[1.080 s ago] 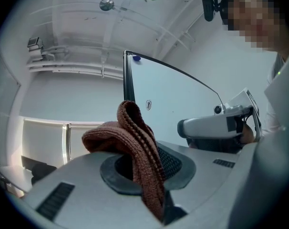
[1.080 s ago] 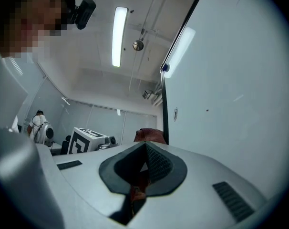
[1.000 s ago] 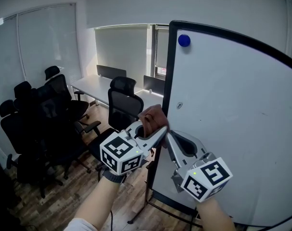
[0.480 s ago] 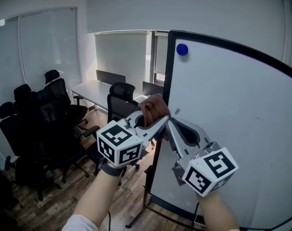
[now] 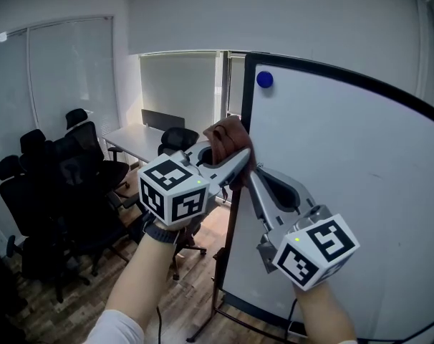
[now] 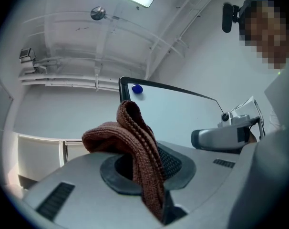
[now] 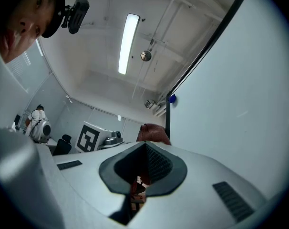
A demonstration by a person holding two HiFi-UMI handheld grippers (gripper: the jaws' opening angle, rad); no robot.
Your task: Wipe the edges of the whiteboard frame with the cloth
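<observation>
Brown knitted cloth: clamped in the left gripper, whose jaws are closed tight on one fold, with the rest bunched over the tips. It sits at the left upright of the whiteboard frame, a little below the top left corner. Contact with the black edge looks likely, but the exact touch cannot be made out.

Right gripper: jaws pressed together with nothing between them. Its tips are just beside the left gripper's, on the board side of the frame's left upright.

Step in hand, by judgement: wiping the upper stretch of the left upright. The top rail and the other sides look yet to be done.

Next move calls for keeping the cloth pressed on the black edge and sliding it along the upright to the corner. From there it turns along the top rail, with cloth and not bare jaw meeting the frame.

Other items:
- blue magnet, inside the frame near its top left corner
- white board surface, inside the frame
- black office chairs, left of the frame and well apart
- desk, left of the frame and beyond it
- window blinds, left of the frame on the far wall

In the way: the empty right gripper crowds the cloth. The magnet lies clear of the edge.
</observation>
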